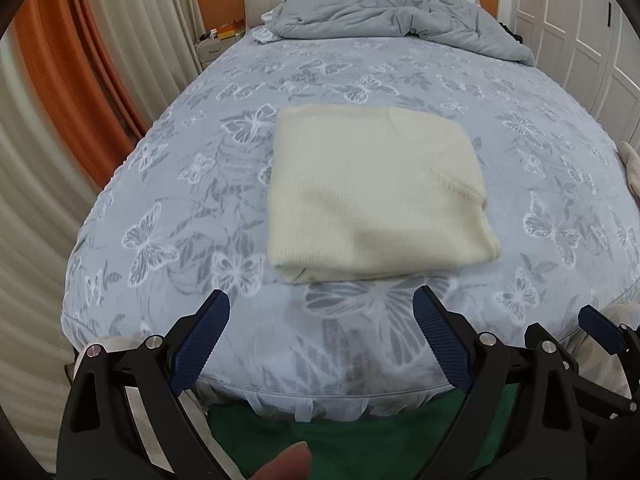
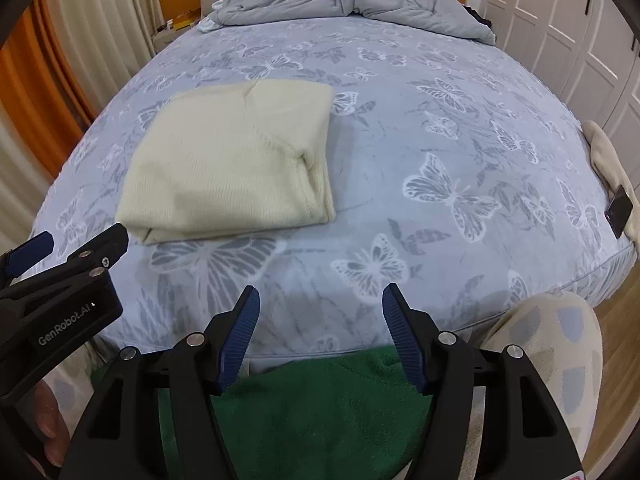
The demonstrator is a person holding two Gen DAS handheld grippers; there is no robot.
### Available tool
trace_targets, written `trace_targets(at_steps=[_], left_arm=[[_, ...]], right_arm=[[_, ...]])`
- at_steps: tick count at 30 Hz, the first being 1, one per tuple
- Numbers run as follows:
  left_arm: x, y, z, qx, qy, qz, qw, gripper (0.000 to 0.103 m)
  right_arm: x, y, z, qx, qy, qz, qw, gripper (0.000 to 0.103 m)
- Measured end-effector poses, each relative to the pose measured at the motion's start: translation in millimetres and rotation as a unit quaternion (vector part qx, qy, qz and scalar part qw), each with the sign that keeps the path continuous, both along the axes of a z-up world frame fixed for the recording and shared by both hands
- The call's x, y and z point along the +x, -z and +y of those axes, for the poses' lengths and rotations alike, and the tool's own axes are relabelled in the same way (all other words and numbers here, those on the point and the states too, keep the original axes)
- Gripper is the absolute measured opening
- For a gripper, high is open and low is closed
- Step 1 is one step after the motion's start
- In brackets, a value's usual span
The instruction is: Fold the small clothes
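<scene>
Cream knit fabric, a small garment already folded into a thick rectangle (image 1: 376, 196), lies on the pale blue butterfly-print bedspread (image 1: 168, 184) in the left wrist view, near the foot of the bed and just beyond the left gripper (image 1: 321, 308). Its jaws stand wide apart and hold nothing, hovering short of the garment's near edge without touching it. A crumpled grey duvet (image 1: 384, 12) is heaped by the headboard, well apart from the work. At lower right, part of the right gripper (image 1: 600, 324) edges into view.

Seen from the right wrist, the folded cream garment (image 2: 236, 160) sits to the left on the bedspread (image 2: 440, 120), one seamed edge showing along its right side. The right gripper (image 2: 321, 304) hangs over the foot of the bed with its jaws apart and empty, well clear of the garment. The left gripper (image 2: 60, 256) enters at the left, close to the garment's near corner. A dark phone (image 2: 619, 210) rests on another pale cloth (image 2: 608, 152) at the bed's right edge.

Judging by the compact, squared bundle, this piece looks essentially finished; what may remain is a last tidy or setting it aside, and perhaps the pale cloth at the edge.
</scene>
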State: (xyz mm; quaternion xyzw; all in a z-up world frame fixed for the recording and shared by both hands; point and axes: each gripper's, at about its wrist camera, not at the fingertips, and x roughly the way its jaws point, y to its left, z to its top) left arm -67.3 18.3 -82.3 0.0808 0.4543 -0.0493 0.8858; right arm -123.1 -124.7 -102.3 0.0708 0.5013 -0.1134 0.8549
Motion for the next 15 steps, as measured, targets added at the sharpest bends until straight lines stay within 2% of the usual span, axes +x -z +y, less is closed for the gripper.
trace_targets(at_steps=[15], left_arm=[[-3.1,4.0,5.5,-0.002,-0.001,0.003,1.0000,0.091]], right_arm=[[0.2,0.8,7.7,0.006,0.005,0.005,1.000,0.063]])
